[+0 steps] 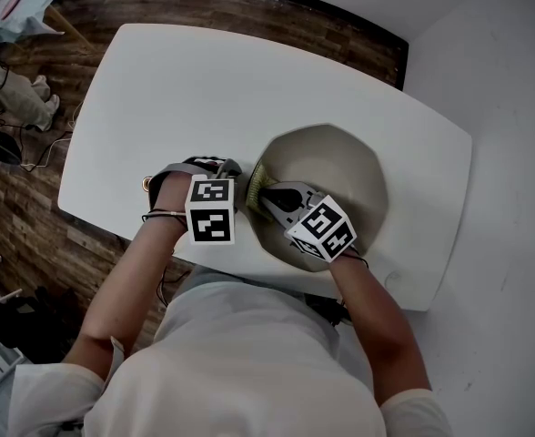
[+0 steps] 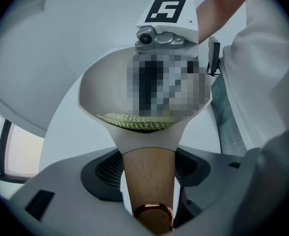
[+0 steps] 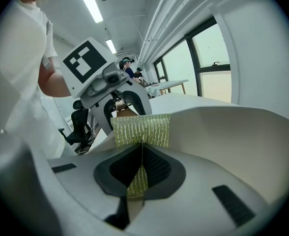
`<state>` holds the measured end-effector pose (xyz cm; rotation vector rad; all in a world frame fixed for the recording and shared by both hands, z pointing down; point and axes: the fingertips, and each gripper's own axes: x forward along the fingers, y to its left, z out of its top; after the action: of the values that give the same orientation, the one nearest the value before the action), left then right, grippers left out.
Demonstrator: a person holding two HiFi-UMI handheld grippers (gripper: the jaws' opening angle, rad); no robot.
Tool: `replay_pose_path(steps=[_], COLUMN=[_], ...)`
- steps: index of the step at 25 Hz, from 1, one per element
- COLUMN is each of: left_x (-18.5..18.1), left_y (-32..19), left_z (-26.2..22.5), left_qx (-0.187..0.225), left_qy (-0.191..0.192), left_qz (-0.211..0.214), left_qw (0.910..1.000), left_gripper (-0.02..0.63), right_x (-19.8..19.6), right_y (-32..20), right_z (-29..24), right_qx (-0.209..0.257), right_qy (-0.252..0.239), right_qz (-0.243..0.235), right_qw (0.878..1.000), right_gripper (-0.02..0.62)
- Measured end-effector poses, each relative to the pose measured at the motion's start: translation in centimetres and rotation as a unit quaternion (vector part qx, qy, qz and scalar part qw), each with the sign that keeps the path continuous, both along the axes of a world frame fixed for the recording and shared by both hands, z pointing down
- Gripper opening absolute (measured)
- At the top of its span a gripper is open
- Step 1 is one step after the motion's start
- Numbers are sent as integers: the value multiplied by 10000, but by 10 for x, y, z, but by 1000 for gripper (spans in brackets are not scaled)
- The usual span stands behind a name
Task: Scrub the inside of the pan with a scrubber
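In the head view, a cream, many-sided pan (image 1: 345, 167) sits at the centre right of a white worktop (image 1: 204, 89), near the edge closest to the person. Its body lies toward the right of the frame and its handle end toward the left, so its long axis runs roughly left to right. The left gripper (image 1: 232, 177) meets the pan at that left end. The right gripper (image 1: 267, 194) reaches inside the bowl and presses a yellow-green mesh scrubber (image 1: 256, 186) against the inner wall nearest the handle. In the left gripper view, the jaws are clamped on the pan's wooden handle (image 2: 149, 173), which has a copper-coloured cap (image 2: 153, 215) at the bottom of the frame. The handle points straight up the frame into the bowl, where the scrubber shows as a thin green strip lying crosswise on the near wall. The pan looks rigid and smooth-coated, probably with some weight, so this firm hold on the bare wood seems the right place to steady it. In the right gripper view, the jaws are pinched together on a fold of the scrubber, and its free part fans out above them as a flat ribbed sheet against the pale pan wall. The scrubber looks soft, light and easily crumpled, so gripping it at the fold should leave enough mesh free to rub with.
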<state>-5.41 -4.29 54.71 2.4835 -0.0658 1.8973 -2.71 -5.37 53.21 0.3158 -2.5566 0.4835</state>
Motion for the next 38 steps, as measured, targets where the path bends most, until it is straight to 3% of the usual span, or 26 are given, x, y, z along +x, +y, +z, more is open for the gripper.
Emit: replay_pose_path(steps=[13,23,38], left_x=[0,1,3], left_y=[0,-1,0], left_z=[0,-1,-1], left_qx=[-7,31,11], left_qy=[107,105,134], left_qz=[-82,-80,-156], left_qw=[9999,9999,9998], left_gripper=[287,285,281], right_x=[6,17,37], right_y=[33,66,92], right_z=[-3,-5,-4], right_qx=[-307,-841,-751], right_qy=[7,14,444], right_qz=[-805,-1678,-2430], right_qw=[9963,9822,9661], right_gripper=[23,23,23])
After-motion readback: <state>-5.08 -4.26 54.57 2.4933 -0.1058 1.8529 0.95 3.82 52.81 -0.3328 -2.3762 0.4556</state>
